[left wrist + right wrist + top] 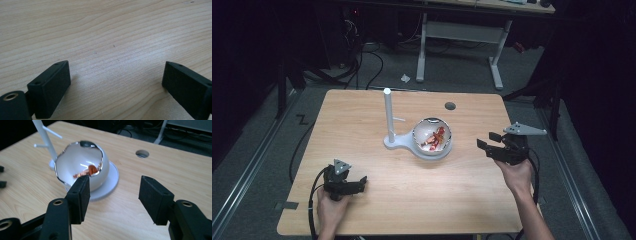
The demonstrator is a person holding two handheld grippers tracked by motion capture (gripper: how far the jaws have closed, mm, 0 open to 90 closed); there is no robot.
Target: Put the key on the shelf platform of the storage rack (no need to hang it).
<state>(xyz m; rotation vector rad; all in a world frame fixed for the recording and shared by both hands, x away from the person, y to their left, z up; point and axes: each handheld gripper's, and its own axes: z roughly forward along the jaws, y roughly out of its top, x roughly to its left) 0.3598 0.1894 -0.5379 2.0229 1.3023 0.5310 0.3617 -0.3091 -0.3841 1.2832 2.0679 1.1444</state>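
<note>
White bowl (432, 138) — reddish pieces (436, 137) inside, perhaps food — both grippers spread, empty.

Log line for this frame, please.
left gripper open, over bare table | right gripper open, empty, near bowl | nothing held

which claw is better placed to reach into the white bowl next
Probably the right claw: open, pointed at the white bowl, close beside it. The left claw faces bare table, farther away.
</note>
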